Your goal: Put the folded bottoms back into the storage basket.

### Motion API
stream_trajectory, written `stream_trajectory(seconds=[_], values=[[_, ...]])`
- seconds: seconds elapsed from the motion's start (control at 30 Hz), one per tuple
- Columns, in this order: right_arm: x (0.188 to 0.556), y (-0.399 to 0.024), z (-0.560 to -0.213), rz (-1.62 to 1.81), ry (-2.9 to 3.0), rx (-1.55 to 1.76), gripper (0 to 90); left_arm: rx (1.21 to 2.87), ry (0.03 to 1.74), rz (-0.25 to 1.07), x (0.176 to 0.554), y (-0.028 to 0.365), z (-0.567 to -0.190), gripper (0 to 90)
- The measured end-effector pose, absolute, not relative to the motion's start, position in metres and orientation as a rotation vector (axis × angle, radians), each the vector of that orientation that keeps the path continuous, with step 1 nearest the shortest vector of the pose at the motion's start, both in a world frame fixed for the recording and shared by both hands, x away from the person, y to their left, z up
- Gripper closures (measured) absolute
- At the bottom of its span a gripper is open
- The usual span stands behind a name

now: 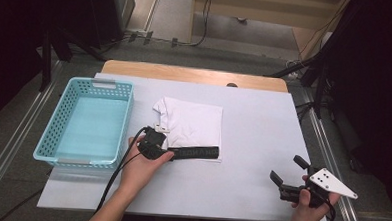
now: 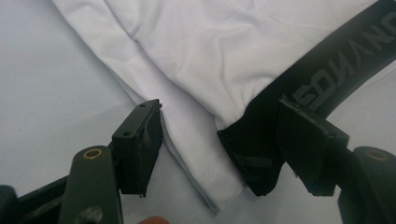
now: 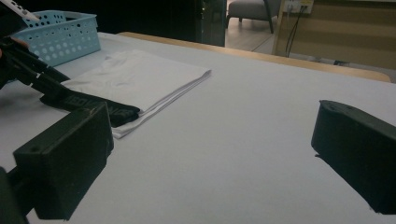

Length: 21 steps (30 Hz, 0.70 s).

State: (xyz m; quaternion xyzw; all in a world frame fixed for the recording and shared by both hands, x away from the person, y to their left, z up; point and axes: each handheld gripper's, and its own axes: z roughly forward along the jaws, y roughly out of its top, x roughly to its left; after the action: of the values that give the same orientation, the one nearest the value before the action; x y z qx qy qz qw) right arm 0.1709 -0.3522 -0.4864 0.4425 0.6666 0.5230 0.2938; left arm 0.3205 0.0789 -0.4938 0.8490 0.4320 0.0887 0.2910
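On the table, left gripper (image 2: 219,135) jaws straddle the garment's (image 2: 224,51) corner, seemingly ungripped; right gripper (image 3: 210,158) open.

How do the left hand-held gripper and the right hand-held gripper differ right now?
The left hand-held gripper sits at the corner of the folded white garment, jaws straddling its black waistband end; the right hand-held gripper is over bare table, apart from it. The left's jaws stand narrower, around cloth; the right's gape wide with nothing between. Both are black and held in a hand.
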Motion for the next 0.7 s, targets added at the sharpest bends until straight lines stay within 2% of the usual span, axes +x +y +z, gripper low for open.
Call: stream_trajectory(seconds=[0.2,0.27,0.33,0.4,0.6,0.7], values=[[0.1705,-0.3522,-0.4861,1.395,1.775,1.180,0.0,2.271,1.161,0.225,0.3222,0.0788,-0.4928,40.5],[0.1708,-0.3518,-0.4861,1.392,1.777,1.178,0.0,2.257,1.160,0.201,0.3224,0.0797,-0.4927,48.5],[0.1710,-0.3515,-0.4862,1.394,1.778,1.176,0.0,2.254,1.160,0.196,0.3226,0.0794,-0.4926,50.5],[0.1715,-0.3505,-0.4863,1.394,1.781,1.174,0.0,2.243,1.159,0.177,0.3234,0.0797,-0.4929,57.0],[0.1724,-0.3479,-0.4869,1.391,1.791,1.171,0.0,2.229,1.167,0.141,0.3259,0.0803,-0.4933,63.4],[0.1738,-0.3459,-0.4873,1.390,1.800,1.170,0.0,2.213,1.166,0.113,0.3263,0.0791,-0.4944,70.6]])
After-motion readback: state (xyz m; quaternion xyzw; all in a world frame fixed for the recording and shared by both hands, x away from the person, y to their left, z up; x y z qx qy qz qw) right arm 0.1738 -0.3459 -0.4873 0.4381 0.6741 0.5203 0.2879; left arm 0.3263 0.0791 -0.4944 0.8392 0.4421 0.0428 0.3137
